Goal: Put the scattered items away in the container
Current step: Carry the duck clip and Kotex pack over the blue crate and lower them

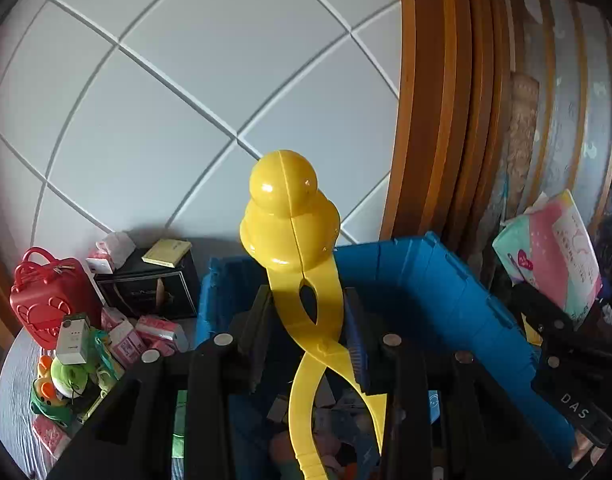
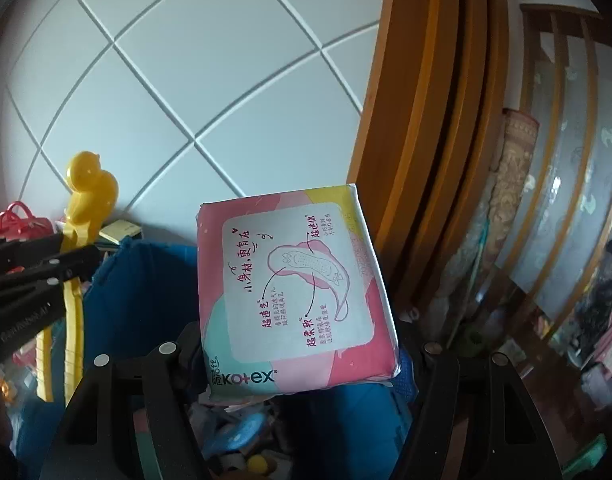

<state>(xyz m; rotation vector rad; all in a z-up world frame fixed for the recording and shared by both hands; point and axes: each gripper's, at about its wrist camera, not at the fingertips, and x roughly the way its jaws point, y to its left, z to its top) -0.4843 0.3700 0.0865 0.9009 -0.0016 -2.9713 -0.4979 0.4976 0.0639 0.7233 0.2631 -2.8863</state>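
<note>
Left gripper (image 1: 306, 320) clamped on the yellow duck-headed tongs (image 1: 292, 220) at the crossing arms, duck head upright above the near rim of the blue container (image 1: 425, 276), handles trailing down inside it. Right gripper (image 2: 298, 360) closed around the lower edge of the pink pad packet (image 2: 294, 284), held flat-faced over the same container's opening, just to the right of the tongs. Both loads already above the container, so probably the release step for each. Best done by lowering first: dip until the handles sit among the toys already inside, then ease the grip apart, or risk the long tool tipping out over the rim. Same for the packet: tilt it level and drop low, clear of the wall. Still outside the container, to its left: red toy case (image 1: 46, 300), black box (image 1: 150, 288), small pink packs (image 1: 154, 332) and green toy (image 1: 66, 376), all left to collect.
</note>
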